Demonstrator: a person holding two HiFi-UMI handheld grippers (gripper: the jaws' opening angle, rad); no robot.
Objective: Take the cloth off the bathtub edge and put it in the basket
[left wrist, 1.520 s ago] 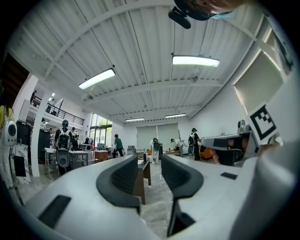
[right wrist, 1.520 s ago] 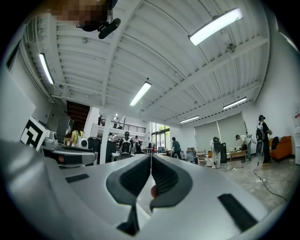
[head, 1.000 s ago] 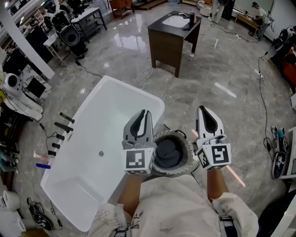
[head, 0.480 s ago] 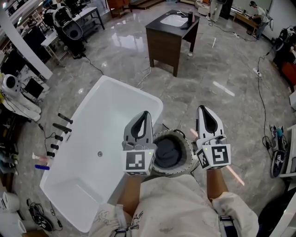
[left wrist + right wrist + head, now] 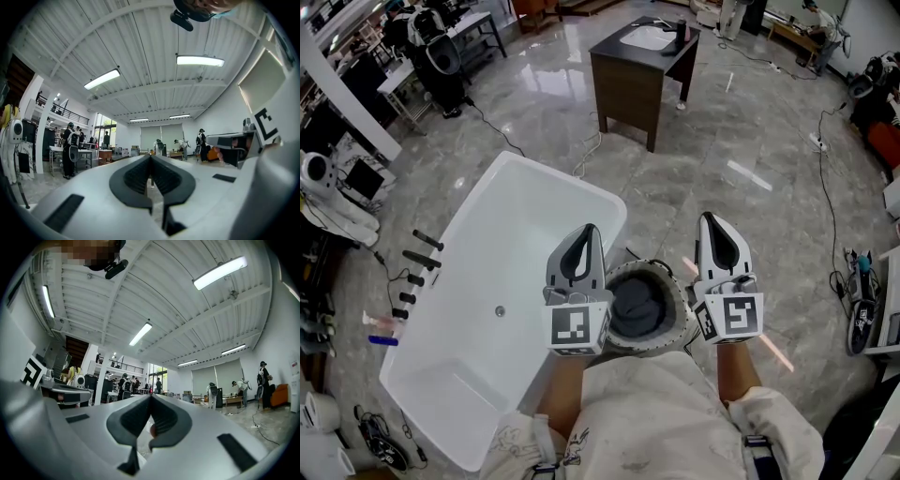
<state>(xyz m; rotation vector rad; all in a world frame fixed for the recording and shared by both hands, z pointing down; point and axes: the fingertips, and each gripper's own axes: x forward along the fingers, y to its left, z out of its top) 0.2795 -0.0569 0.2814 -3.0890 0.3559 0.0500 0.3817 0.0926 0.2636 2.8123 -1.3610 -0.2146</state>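
The cloth (image 5: 639, 307) lies bunched as a dark heap inside the round basket (image 5: 679, 323), which stands on the floor just in front of the person's knees, so the task looks finished or all but finished. It reads as soft, light and limp: it would sag and drape from any hold, carries no risk of breaking, and is best pinched at a raised fold near the top of the heap rather than at a loose corner that could trail over the rim. The left gripper (image 5: 590, 228) hangs just to the left of the basket and the right gripper (image 5: 709, 217) just to its right, both level, above the basket and apart from it. In the left gripper view the left gripper's (image 5: 151, 157) jaws meet in a closed seam with nothing between them, and in the right gripper view the right gripper's (image 5: 150, 397) jaws are likewise pressed together and empty. Beyond the left gripper sits the white bathtub (image 5: 469, 281), and no cloth shows on the part of its edge in view. Farther off on the grey stone floor (image 5: 741, 141) stands a dark bench (image 5: 623, 94) with a white basin.
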